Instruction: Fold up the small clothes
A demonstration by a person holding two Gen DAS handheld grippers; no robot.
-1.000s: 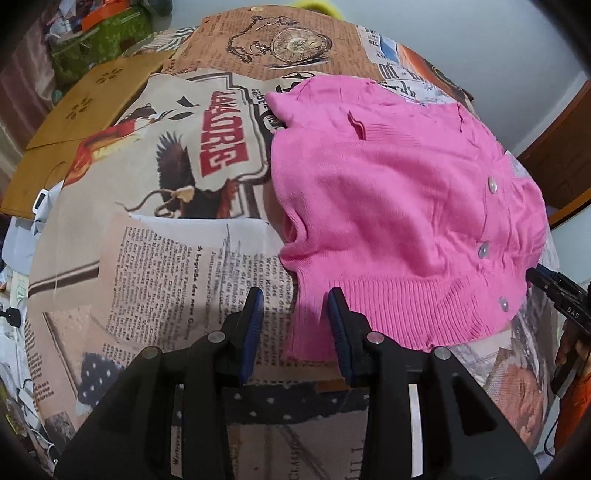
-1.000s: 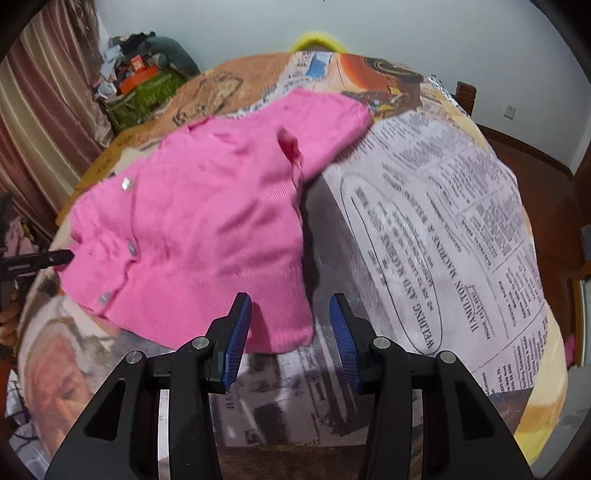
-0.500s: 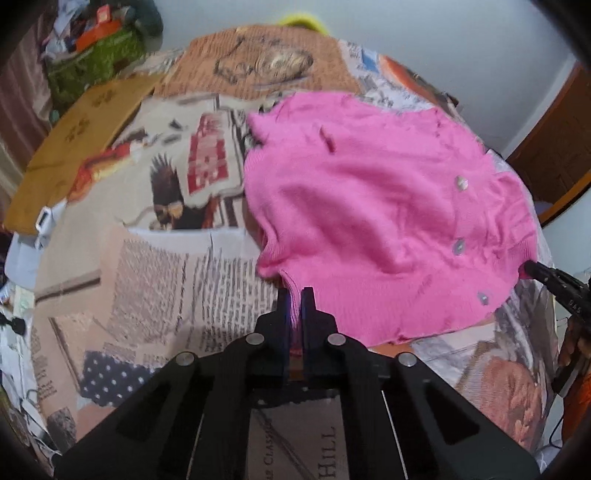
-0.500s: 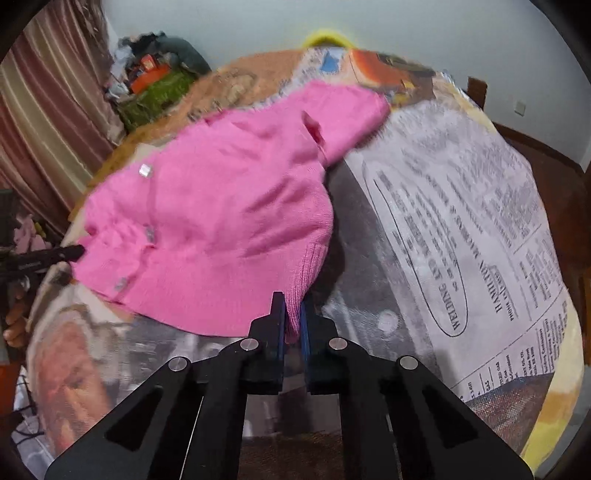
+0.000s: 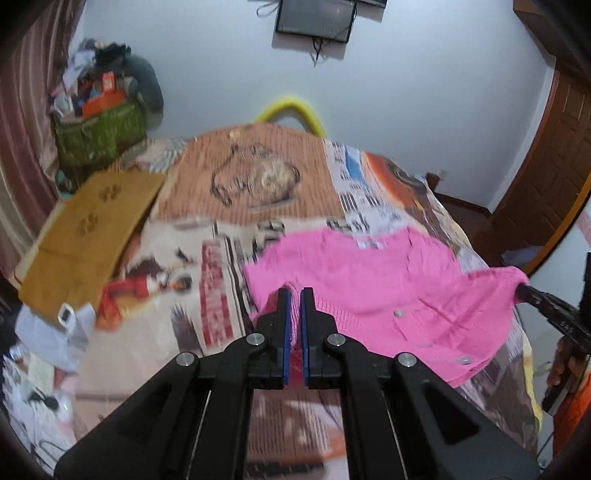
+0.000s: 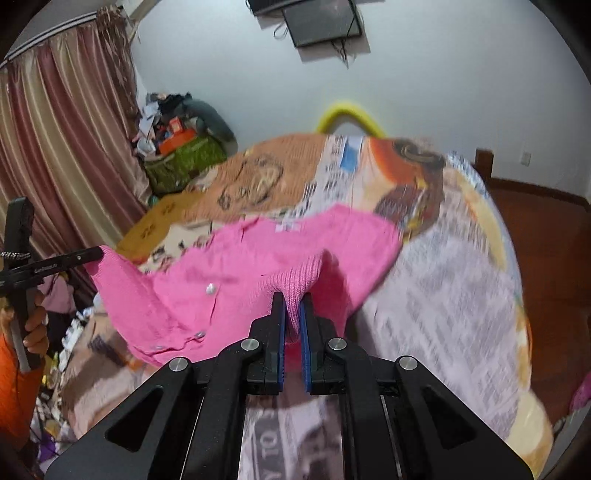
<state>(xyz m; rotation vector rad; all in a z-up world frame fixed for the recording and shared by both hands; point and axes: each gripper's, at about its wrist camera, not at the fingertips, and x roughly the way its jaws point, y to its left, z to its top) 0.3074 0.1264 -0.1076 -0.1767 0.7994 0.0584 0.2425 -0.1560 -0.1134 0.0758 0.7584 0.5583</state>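
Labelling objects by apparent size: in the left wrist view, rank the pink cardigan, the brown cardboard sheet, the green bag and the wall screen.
1. pink cardigan
2. brown cardboard sheet
3. green bag and wall screen: look alike, and both are far, so unranked.

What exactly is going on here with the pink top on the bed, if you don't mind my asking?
A person is folding a pink cardigan using two handheld tools. The left tool and the right tool are each shut on a corner of its ribbed hem. That edge is raised off the printed bedspread, while the collar end appears to rest on it. The fold is not yet laid down.
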